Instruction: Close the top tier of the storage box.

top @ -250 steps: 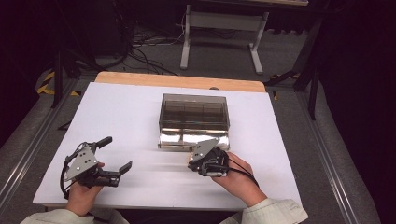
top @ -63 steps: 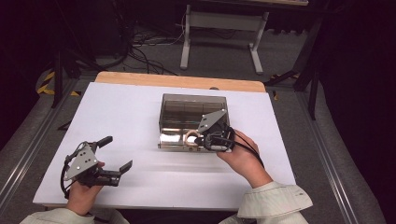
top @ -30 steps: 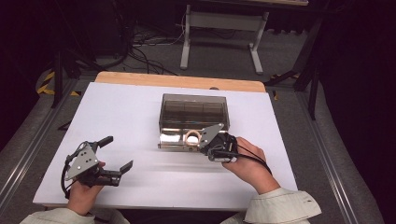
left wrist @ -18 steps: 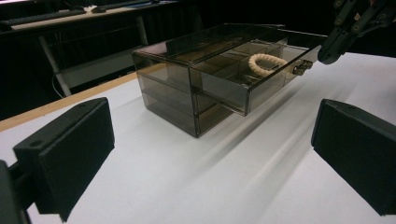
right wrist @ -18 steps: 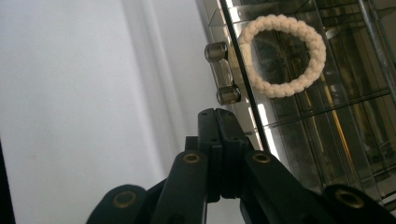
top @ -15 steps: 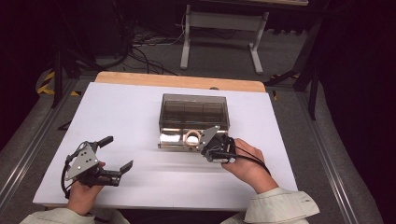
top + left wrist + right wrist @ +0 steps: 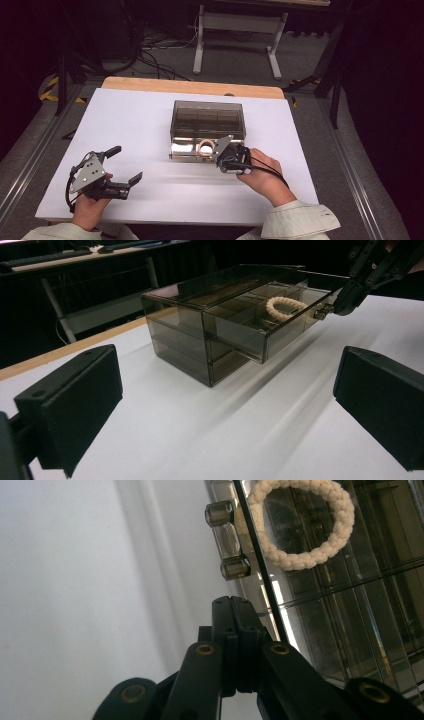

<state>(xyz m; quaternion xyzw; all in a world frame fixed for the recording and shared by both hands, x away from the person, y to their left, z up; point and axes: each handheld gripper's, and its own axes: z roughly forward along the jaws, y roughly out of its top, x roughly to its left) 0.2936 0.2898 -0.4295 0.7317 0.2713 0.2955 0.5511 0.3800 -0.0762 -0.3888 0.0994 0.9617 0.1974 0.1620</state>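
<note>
Jaws of my right gripper (image 7: 235, 605) are pressed together just short of the open drawer's handle (image 7: 228, 539), rope ring (image 7: 300, 522) inside; my left gripper (image 7: 122, 167) stands wide over the white surface (image 7: 125, 125).

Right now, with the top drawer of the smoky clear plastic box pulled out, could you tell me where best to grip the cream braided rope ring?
Grip the cream braided rope ring from straight above, one jaw inside its hole and one outside, pinching the braid. It lies flat in the open drawer, whose walls block any sideways approach.
</note>
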